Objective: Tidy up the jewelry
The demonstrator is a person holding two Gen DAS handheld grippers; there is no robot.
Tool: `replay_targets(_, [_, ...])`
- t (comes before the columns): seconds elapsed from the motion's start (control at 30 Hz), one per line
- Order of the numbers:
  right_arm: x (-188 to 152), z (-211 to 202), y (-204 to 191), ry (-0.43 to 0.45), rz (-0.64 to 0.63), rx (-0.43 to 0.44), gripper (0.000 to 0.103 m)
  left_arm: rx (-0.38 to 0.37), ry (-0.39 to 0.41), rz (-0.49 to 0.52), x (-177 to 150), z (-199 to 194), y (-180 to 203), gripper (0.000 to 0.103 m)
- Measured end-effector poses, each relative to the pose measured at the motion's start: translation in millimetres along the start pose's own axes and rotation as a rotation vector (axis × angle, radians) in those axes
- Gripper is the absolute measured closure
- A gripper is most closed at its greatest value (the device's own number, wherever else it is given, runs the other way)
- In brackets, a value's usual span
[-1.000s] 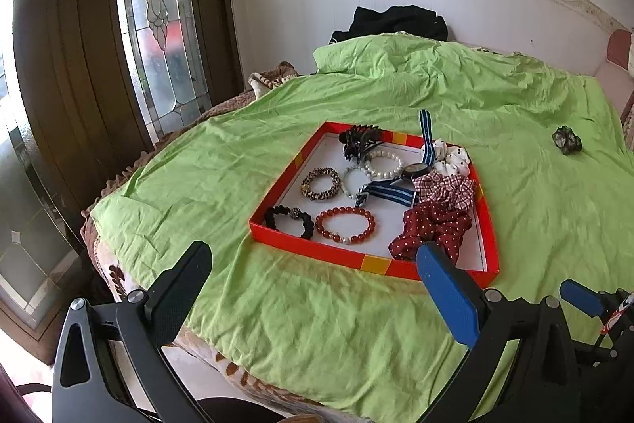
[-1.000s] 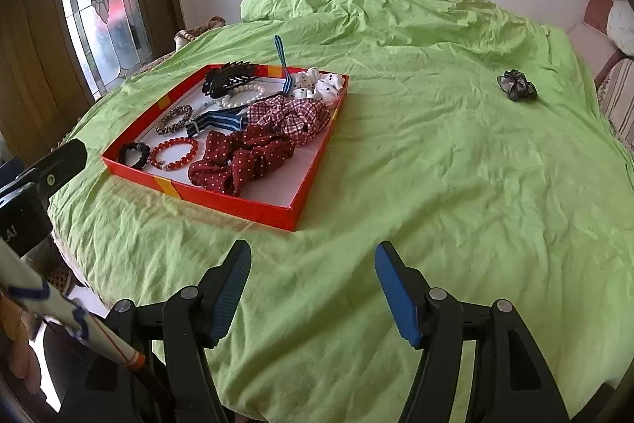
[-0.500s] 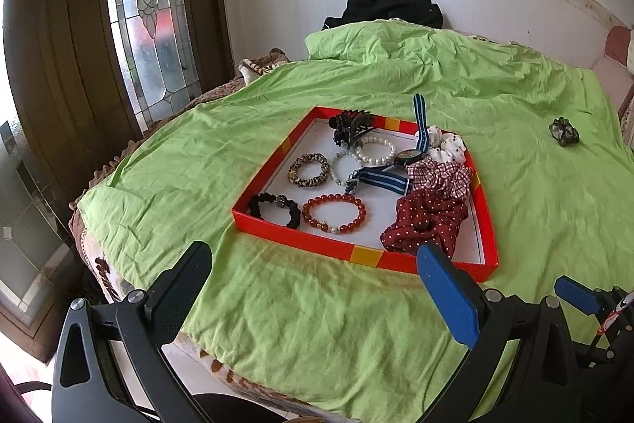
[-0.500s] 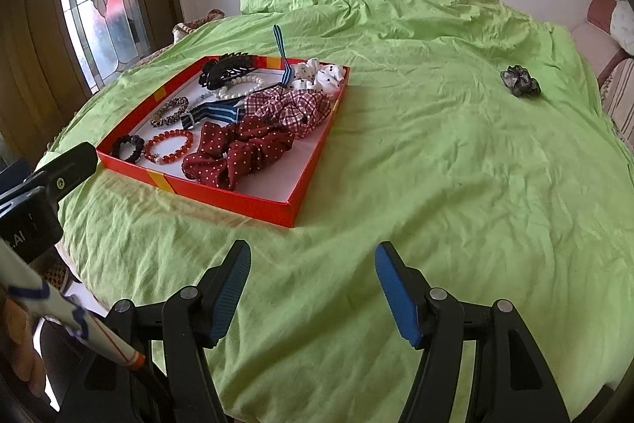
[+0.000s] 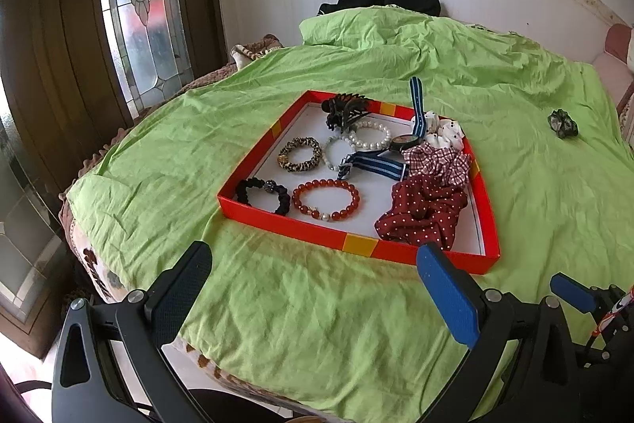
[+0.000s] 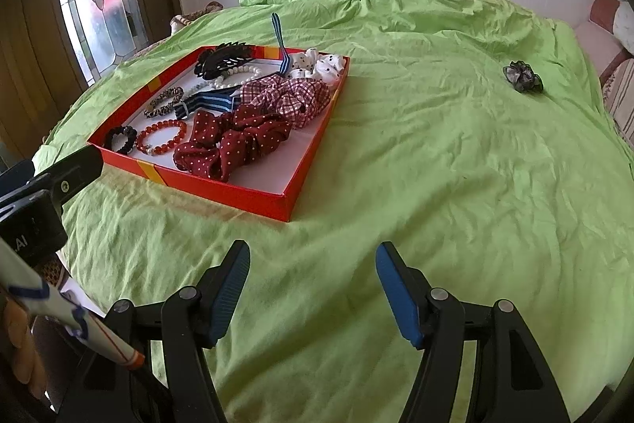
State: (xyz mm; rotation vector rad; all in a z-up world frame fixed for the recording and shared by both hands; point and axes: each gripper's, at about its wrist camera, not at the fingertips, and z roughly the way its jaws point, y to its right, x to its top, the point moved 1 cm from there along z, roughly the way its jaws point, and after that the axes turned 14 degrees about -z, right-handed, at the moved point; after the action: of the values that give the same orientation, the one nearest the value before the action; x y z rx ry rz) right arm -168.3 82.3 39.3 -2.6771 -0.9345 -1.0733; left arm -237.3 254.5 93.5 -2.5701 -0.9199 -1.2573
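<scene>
- A red tray (image 5: pixel 358 242) sits on a bed covered by a green sheet (image 5: pixel 277 324); both wrist views take it in from the near edge.
- The left gripper (image 5: pixel 315 278) hangs with fingers wide and nothing between them, just short of the tray's near rim.
- The right gripper (image 6: pixel 313 274) hovers over bare sheet to the tray's right, fingers spread wide and empty.
- The left view looks down into the tray: a red bead bracelet (image 5: pixel 325 199) lies beside a black bead bracelet (image 5: pixel 263 194), with a leopard-print band (image 5: pixel 300 153) and a pearl bracelet (image 5: pixel 370 136) behind.
- The right view shows the dotted red scrunchie (image 6: pixel 233 141) and the checked scrunchie (image 6: pixel 289 98) side-on, piled along the tray's right part.
- A dark scrunchie (image 6: pixel 522 76) lies alone on the sheet, well apart from the tray; the right view shows it more clearly.
- Only the right view shows the left gripper's black finger (image 6: pixel 73 169) at the frame's left.
</scene>
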Motion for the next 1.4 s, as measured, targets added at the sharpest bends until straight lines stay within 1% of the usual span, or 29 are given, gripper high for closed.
replay_targets(0.37, [3.4, 2.8, -2.1, -0.002, -0.01, -0.005, 0.03, -0.001, -0.021, -0.004, -2.5, 6.2, -3.5, 0.0])
replay_targets(0.73, [21.3, 6.0, -22.3, 0.021, -0.08, -0.009, 0.03, 0.01, -0.03, -0.042, -0.4, 10.0, -20.5, 0.0])
replay_targets(0.97, [22.9, 10.4, -28.4, 0.009, -0.09, 0.002, 0.03, 0.011, -0.034, -0.065, 0.2, 11.8, -28.1, 0.0])
replay_targets(1.4, [22.8, 10.7, -31.5, 0.006, -0.095, 0.009, 0.029, 0.008, -0.043, -0.067, -0.1, 12.9, -28.8, 0.0])
